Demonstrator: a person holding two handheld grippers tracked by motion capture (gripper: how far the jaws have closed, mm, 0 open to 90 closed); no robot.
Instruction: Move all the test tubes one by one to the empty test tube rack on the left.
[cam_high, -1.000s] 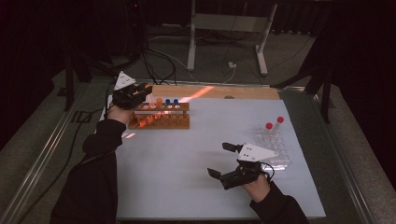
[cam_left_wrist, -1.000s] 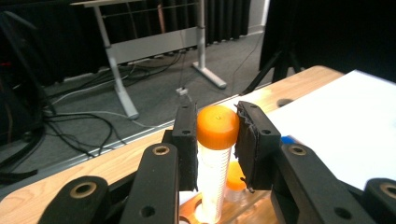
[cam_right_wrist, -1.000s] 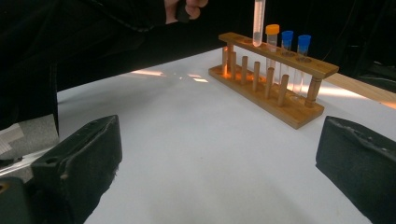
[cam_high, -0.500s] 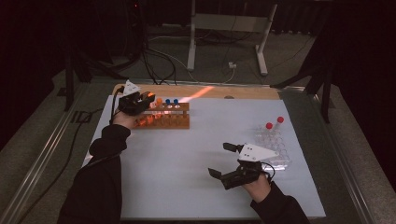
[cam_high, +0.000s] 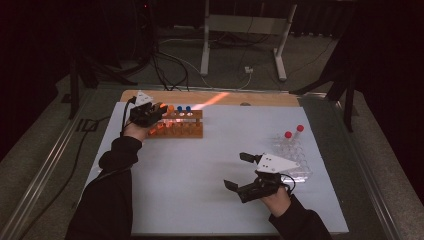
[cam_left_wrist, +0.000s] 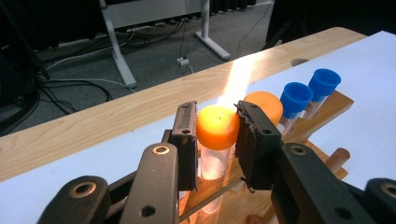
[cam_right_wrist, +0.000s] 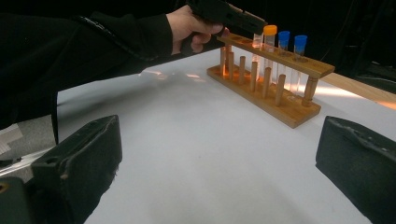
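Left claw (cam_left_wrist: 217, 140) is clamped on the orange cap of a tube (cam_left_wrist: 215, 140), one pad on each side of the cap. Gripping at the cap makes sense: it is the widest, least slippery part, and the clear body below stays free of the pads. The tube stands upright in the wooden rack (cam_high: 176, 128), at the rack's left end, upper left of the high view. Its lower part sits down through the top rail, so I judge it either just seated or about to be lifted; the pictures do not settle which.

Next along the same rail stand a second orange-capped tube (cam_left_wrist: 266, 105) and two blue-capped tubes (cam_left_wrist: 308, 91), all upright, close together but not touching the held one. Approach from the rack's end keeps the pads clear of these neighbours.

Right claw (cam_high: 245, 172) rests low in the lower centre of the high view, jaws wide apart with nothing between them, pointing toward the rack. It appears parked out of the way.

A clear plastic rack (cam_high: 292, 157) with two red-capped tubes (cam_high: 293, 132) sits at right, just beyond the right hand, well apart from the wooden one on the white surface (cam_high: 210, 200).
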